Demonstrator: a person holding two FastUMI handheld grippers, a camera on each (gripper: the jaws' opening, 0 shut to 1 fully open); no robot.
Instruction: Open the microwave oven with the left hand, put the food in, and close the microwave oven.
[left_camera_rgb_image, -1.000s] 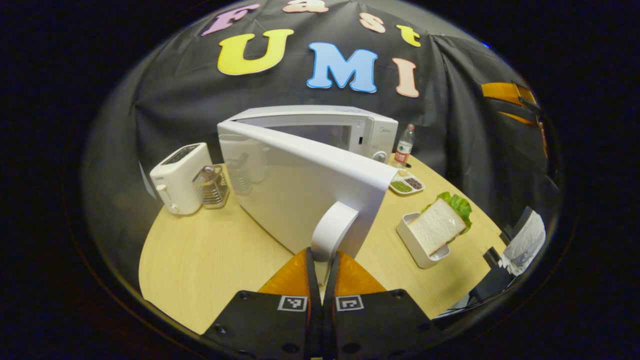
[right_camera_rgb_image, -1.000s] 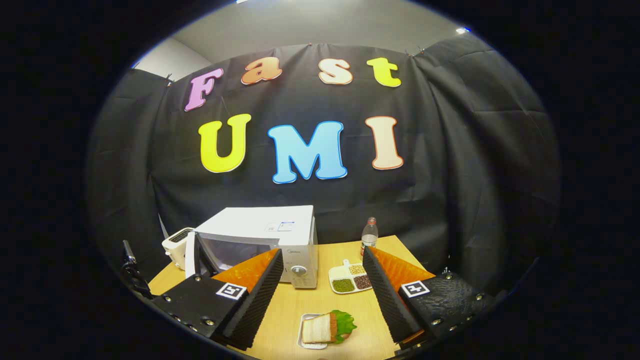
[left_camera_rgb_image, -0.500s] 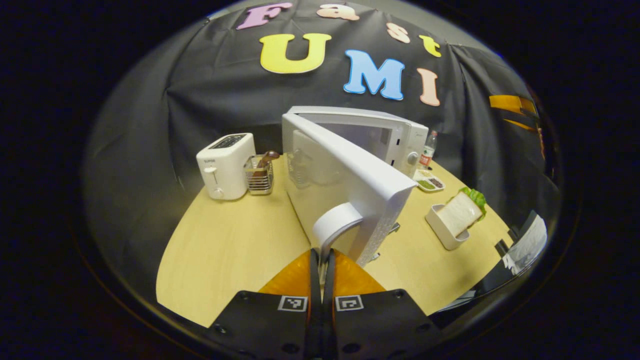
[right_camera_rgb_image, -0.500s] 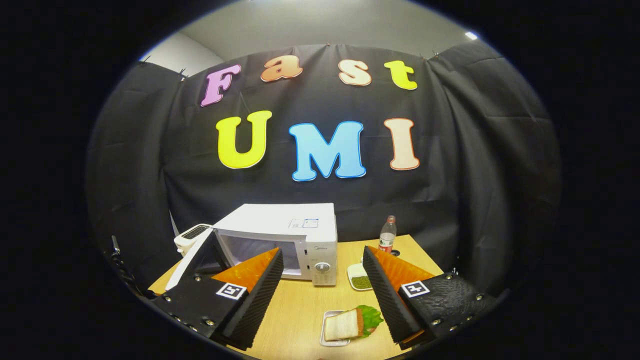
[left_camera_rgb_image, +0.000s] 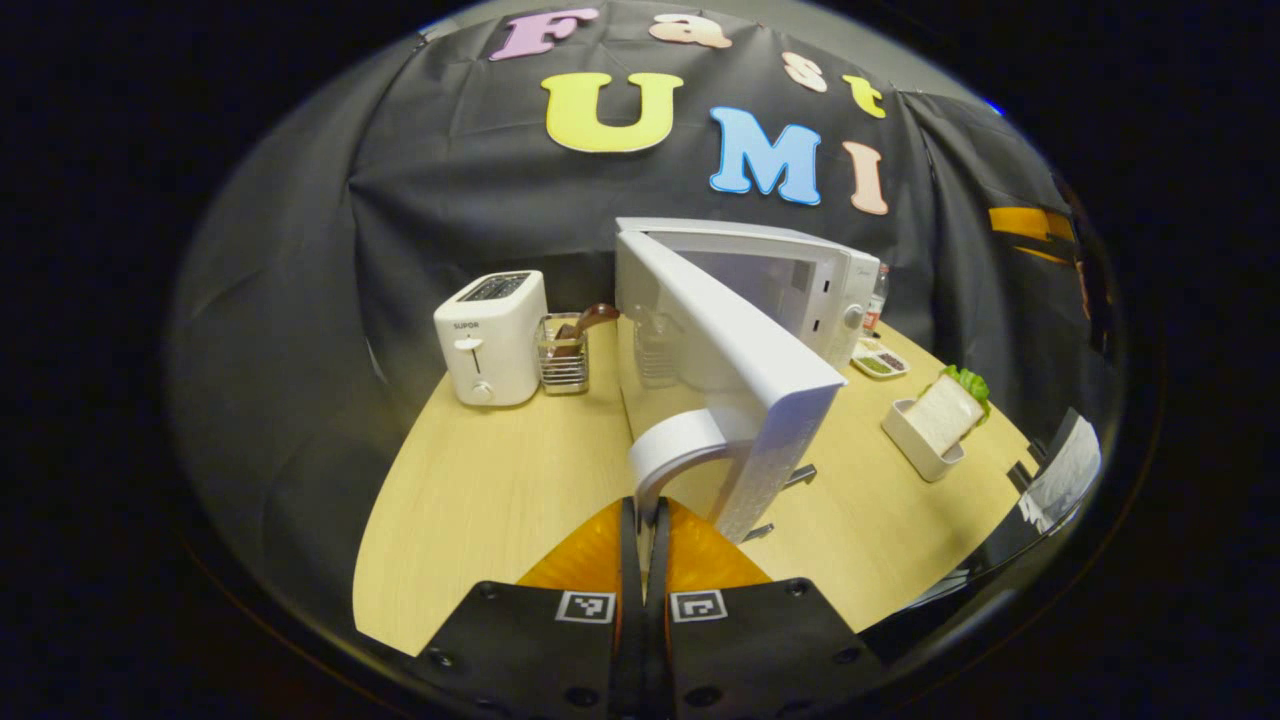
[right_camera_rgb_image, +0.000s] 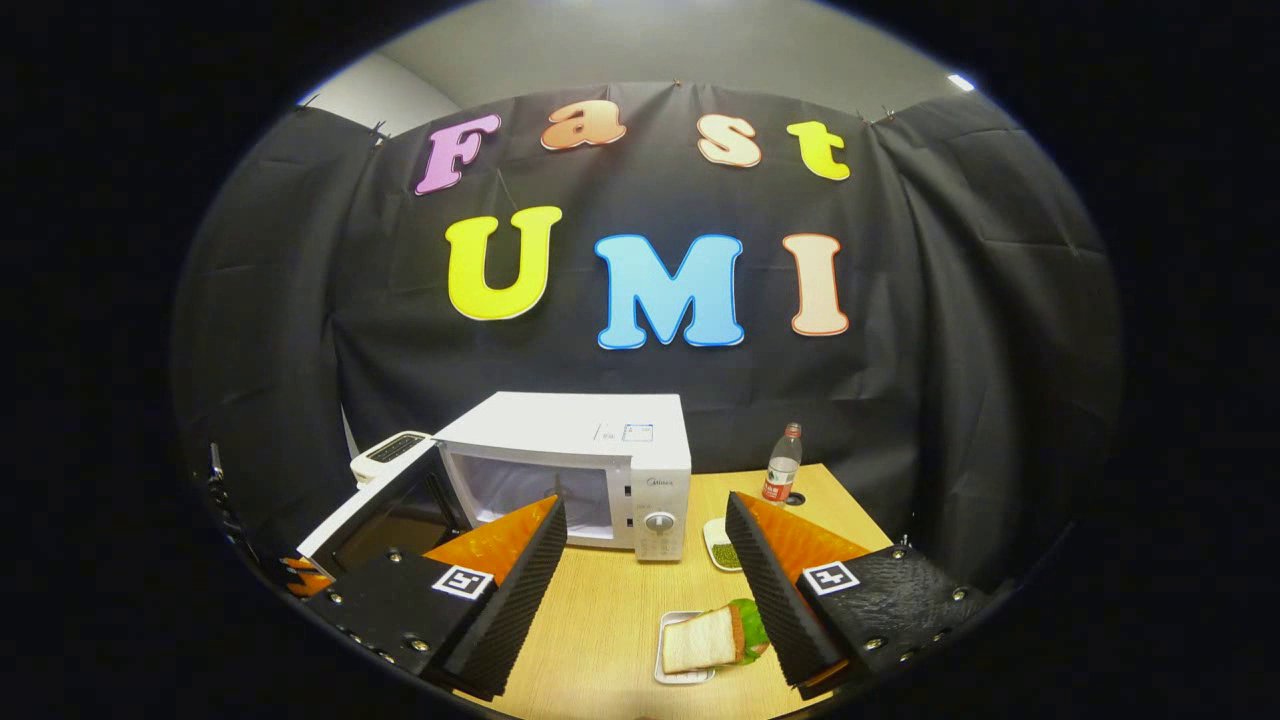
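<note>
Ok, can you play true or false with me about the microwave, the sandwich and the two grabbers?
1. The microwave door is open. True.
2. The left gripper is shut on the door handle. True.
3. The sandwich is inside the microwave. False: it sits in a small white tray on the table, in front of the microwave.
4. The right gripper is holding the sandwich. False: its fingers are spread wide with nothing between them.
5. A toaster stands on the table. True.
</note>
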